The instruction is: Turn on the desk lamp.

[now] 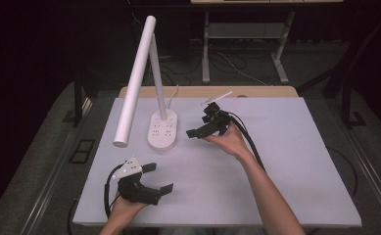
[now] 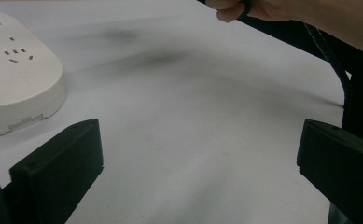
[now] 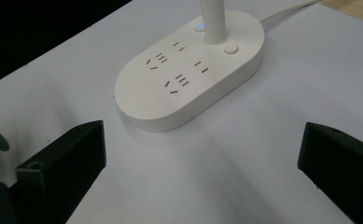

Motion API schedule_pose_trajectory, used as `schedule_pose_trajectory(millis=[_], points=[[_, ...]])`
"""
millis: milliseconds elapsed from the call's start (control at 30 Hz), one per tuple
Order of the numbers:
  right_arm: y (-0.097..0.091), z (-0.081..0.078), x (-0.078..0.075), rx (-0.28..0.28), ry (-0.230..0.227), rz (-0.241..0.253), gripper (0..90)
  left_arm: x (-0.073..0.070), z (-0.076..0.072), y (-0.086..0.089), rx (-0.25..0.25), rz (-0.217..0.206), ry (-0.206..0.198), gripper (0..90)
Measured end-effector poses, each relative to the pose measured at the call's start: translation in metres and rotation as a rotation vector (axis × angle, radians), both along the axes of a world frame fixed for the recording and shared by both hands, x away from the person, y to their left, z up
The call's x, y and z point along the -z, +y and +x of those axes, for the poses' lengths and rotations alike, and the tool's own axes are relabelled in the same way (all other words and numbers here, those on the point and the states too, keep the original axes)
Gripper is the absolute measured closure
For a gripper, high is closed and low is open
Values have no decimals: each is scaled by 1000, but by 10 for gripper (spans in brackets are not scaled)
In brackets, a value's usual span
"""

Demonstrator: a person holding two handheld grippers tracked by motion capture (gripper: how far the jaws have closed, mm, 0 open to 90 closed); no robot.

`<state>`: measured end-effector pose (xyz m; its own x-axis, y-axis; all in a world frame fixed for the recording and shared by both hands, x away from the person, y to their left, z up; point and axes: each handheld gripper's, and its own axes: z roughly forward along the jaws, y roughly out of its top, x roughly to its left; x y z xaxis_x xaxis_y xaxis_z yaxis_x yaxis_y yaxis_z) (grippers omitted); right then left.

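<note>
Right gripper (image 1: 201,128) held above table (image 1: 286,161), fingers (image 3: 62,163) wide apart, clamped on nothing. White lamp base (image 3: 188,79) with sockets just ahead of right fingers, between them in the right gripper view, not touching. Lamp stem (image 3: 212,18) rising from far end of base, small button (image 3: 230,48) beside it. Left gripper (image 1: 154,180) low near front table edge, fingers (image 2: 60,170) spread apart, holding nothing; lamp base ahead-left of them, well apart.
</note>
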<state>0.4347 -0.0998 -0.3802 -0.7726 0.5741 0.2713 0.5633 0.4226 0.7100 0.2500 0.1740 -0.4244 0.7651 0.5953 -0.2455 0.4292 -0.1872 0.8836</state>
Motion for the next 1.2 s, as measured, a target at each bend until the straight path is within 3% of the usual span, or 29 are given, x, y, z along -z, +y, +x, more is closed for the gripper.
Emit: schedule_pose_trajectory(millis=[167,200,233,333,467,933,1200], points=[[5,7,2,8,2,7,7,0,0,0,0,-3,0,0],[8,10,2,2,-4,4,92,0,0,0,1,-3,0,0],[8,10,2,2,-4,4,92,0,0,0,1,-3,1,0],[11,15,3,-5,-12,25,223,0,0,0,0,-8,5,0],[15,20,5,-3,-25,33,328,0,0,1,-1,-10,5,0],[32,37,14,25,-8,86,561,-1,1,2,1,-15,-1,0],[43,48,20,24,18,120,749,-1,2,4,-5,-19,0,0]])
